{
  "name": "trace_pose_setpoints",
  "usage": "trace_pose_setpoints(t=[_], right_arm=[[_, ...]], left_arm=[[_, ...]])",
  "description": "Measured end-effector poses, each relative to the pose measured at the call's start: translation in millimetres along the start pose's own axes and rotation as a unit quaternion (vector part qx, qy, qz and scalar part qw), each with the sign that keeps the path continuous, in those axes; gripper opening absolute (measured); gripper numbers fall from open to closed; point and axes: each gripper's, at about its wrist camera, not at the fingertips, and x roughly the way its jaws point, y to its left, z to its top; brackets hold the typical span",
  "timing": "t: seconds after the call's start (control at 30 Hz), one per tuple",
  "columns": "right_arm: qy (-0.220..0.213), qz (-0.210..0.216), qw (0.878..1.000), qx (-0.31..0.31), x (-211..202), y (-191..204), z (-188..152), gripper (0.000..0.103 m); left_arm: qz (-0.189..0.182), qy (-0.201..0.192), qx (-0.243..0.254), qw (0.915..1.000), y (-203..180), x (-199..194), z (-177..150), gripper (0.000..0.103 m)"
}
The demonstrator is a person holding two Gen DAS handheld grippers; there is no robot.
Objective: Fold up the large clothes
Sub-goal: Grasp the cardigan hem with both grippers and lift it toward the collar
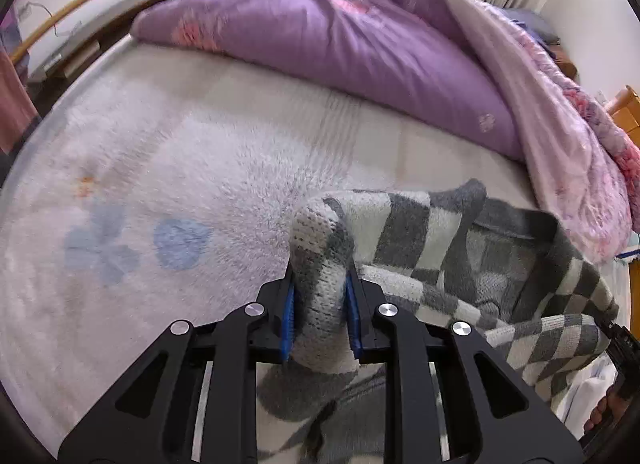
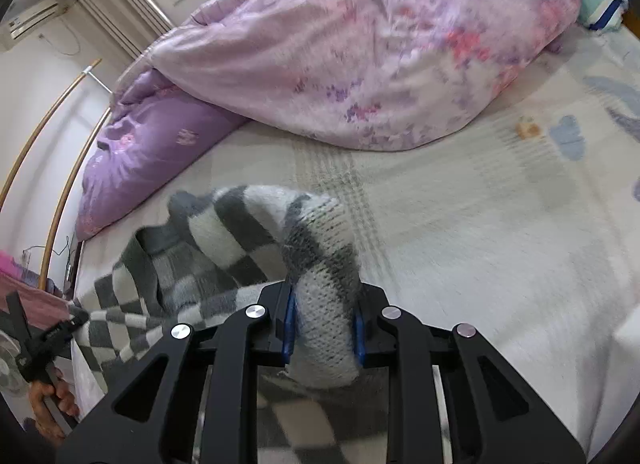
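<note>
Both grippers, left gripper (image 1: pixel 320 316) and right gripper (image 2: pixel 325 318), clamp bunched edges of our checked knit sweater (image 1: pixel 460 248) hanging over the bed (image 1: pixel 160 183) toward six o'clock; soft, floppy, light, so we grip thick seams

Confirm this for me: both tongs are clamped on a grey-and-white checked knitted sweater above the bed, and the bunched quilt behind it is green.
One thing is wrong: the bunched quilt is purple and pink, not green, as the left wrist view shows. The rest holds: the left tongs and right tongs are each clamped on the grey-and-white checked knitted sweater above the bed.
</note>
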Motion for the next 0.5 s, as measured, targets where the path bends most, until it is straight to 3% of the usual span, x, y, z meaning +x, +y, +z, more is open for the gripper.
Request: trace_pose_setpoints(t=[0.23,0.5], right_arm=[[-0.034,-0.005,0.999,0.004,-66,-3,-47,0.02],[-0.064,0.003,0.997,0.036,-144,-17,-107,0.02]], left_arm=[[-0.007,-0.04,-0.001,0.9992,2,-73,-34,0.02],[-0.004,-0.063,-0.026,0.9976,26,-158,-108,0.02]])
